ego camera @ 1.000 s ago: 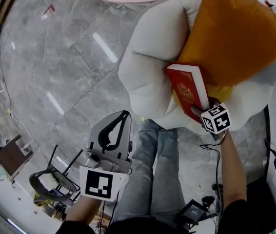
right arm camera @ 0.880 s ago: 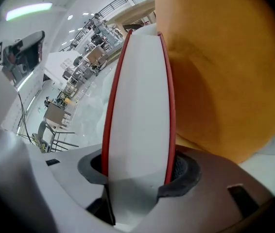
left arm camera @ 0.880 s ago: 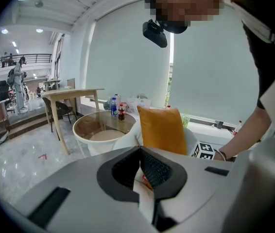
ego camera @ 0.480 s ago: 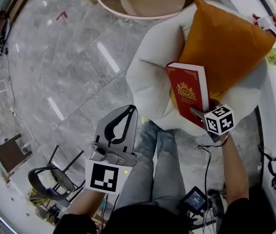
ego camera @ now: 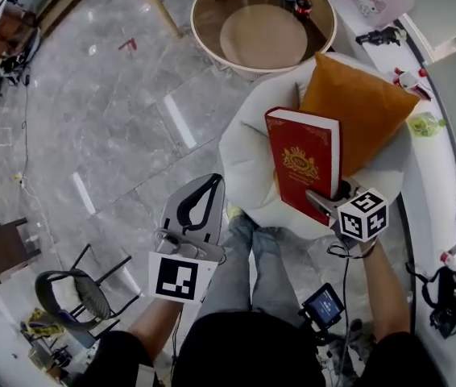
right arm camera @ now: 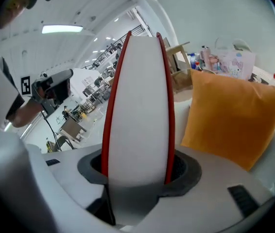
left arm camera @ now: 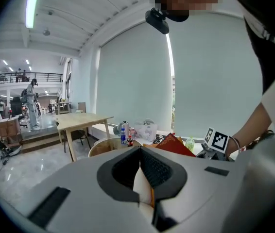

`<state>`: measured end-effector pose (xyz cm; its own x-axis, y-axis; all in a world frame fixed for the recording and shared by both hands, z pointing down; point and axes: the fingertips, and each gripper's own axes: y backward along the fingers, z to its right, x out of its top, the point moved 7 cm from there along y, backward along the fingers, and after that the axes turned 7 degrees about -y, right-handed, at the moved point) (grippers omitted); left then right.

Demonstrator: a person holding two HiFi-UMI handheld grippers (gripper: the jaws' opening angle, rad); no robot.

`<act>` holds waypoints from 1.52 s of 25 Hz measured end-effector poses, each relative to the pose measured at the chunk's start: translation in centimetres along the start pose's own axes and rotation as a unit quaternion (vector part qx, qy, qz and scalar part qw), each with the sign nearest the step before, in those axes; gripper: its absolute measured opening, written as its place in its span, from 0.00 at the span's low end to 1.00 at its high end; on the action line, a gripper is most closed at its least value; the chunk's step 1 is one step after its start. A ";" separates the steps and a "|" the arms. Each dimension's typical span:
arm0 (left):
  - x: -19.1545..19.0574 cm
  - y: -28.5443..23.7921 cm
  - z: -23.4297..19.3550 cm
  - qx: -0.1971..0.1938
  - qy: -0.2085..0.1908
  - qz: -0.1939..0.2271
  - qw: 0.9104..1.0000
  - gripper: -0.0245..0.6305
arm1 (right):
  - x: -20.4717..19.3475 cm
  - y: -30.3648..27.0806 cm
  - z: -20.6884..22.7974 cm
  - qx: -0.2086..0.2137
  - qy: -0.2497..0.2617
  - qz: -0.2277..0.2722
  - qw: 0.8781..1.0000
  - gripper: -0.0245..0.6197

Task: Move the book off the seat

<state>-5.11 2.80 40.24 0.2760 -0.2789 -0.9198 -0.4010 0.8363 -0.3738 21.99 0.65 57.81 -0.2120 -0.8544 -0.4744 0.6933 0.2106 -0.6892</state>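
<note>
Two grippers in frame. Right gripper (ego camera: 323,202) was clamped on the lower edge of the red book (ego camera: 304,164), one jaw on each cover, page block facing its own camera. Book stood upright in that grip over the white seat (ego camera: 248,156), gold-emblem cover toward the head camera, orange cushion (ego camera: 365,107) just behind it. Left gripper (ego camera: 210,185) sat off to the left over the grey floor (ego camera: 115,119), jaws closed together, nothing between them. Round table (ego camera: 212,31) stood beyond the seat.
</note>
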 end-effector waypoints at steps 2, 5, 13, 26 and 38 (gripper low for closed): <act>1.0 1.1 -0.4 0.016 0.001 0.005 1.000 0.06 | 1.6 1.8 -1.9 0.016 -0.001 0.018 1.000 0.42; 2.7 2.6 -0.6 0.029 -0.003 0.013 0.999 0.06 | 3.6 4.7 -4.6 0.045 -0.014 0.047 0.998 0.42; 7.6 8.2 0.5 0.057 -0.037 0.034 0.997 0.06 | 7.3 12.3 -11.4 0.144 -0.036 0.158 0.976 0.42; 10.9 18.0 -0.7 0.164 -0.047 0.047 0.984 0.06 | 11.1 16.4 -20.0 0.255 -0.054 0.228 0.938 0.42; 11.2 18.3 -1.2 0.175 -0.070 0.031 0.982 0.06 | 12.7 14.5 -21.4 0.275 -0.055 0.252 0.926 0.42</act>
<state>-10.43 14.39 22.99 0.3877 -0.1758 -0.9049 -0.1029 0.9672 -0.2320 14.65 2.97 30.08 0.2841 -0.7627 -0.5810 0.9378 0.3472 0.0028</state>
